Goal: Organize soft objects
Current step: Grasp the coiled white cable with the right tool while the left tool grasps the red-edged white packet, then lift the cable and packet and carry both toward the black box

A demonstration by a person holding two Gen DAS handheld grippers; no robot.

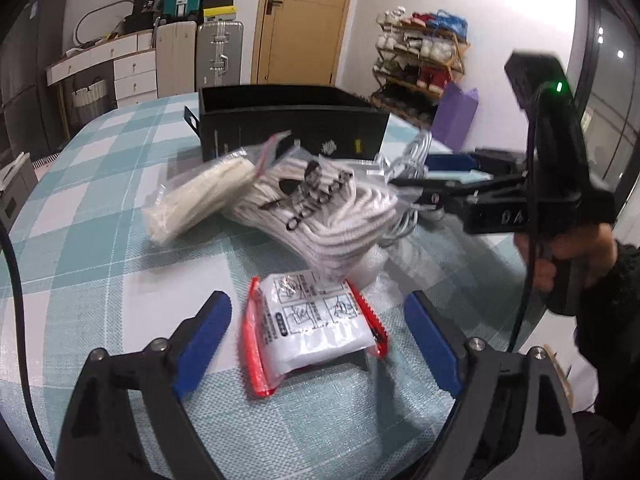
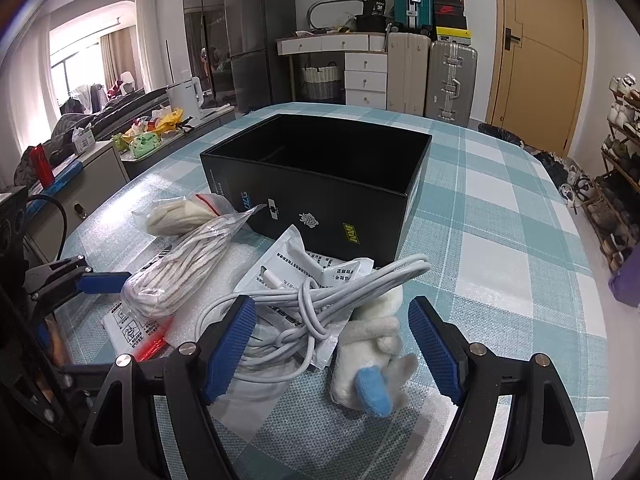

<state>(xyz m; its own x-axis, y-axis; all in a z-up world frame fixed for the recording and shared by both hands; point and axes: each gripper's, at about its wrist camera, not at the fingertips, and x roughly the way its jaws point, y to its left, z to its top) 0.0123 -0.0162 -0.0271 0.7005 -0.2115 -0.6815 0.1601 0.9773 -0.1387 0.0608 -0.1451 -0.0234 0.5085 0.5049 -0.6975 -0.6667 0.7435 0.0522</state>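
Left to right across the checked worktop (image 2: 500, 208), as I read it from both wrist views.

Far left of the heap: a zip bag of cream cloth (image 1: 200, 204), lying against a bagged coil of white rope (image 1: 320, 208). Both rest just in front of the black box (image 2: 320, 168), which stands open-topped at the far side. I judge it to be the bin for the soft goods, since everything is piled at its near wall.

Near left: a flat white packet with red edges (image 1: 316, 320) lies on the worktop between the fingers of my left gripper (image 1: 320, 336). The fingers are released and wide apart, with clear gaps on both sides of the packet. Nothing is grasped. The gripper sits astride the packet, presumably ready to close on it.

Centre: a white printed pouch (image 2: 296, 256) with a bundle of white cable (image 2: 304, 304) draped over it, leaning toward the box.

Right: a white plush toy with a blue tip (image 2: 368, 360) lies on the worktop inside the spread of my right gripper (image 2: 332, 348). The fingers are released, neither pad touching the toy; the left pad sits close by the cable loops. Risk, in my judgement: closing here could snag the cable along with the toy.

The box looks empty; no sorting is visibly done yet.
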